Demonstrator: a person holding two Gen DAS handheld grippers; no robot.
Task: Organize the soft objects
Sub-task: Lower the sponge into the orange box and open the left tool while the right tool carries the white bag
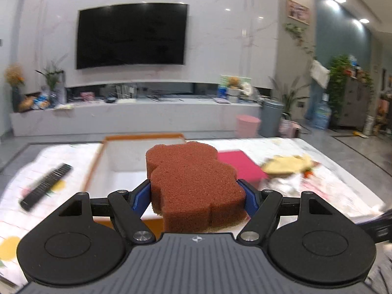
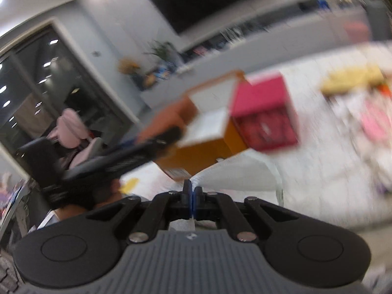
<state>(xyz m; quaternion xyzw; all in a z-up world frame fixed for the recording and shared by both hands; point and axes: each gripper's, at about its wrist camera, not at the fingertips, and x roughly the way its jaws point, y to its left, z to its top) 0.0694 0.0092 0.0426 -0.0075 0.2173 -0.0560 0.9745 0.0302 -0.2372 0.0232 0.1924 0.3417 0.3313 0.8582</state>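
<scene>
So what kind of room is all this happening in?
Most likely a home living room. A large wall-mounted TV hangs above a long low console cluttered with household items, and a remote control lies on the table. Potted plants stand off to the side.

White patterned table (image 1: 171,144) carrying an orange-rimmed box (image 1: 117,161) at centre. Remote control (image 1: 45,186) at 9 o'clock; pink box (image 1: 238,166) and yellow cloth (image 1: 287,164) at 3 o'clock.
</scene>
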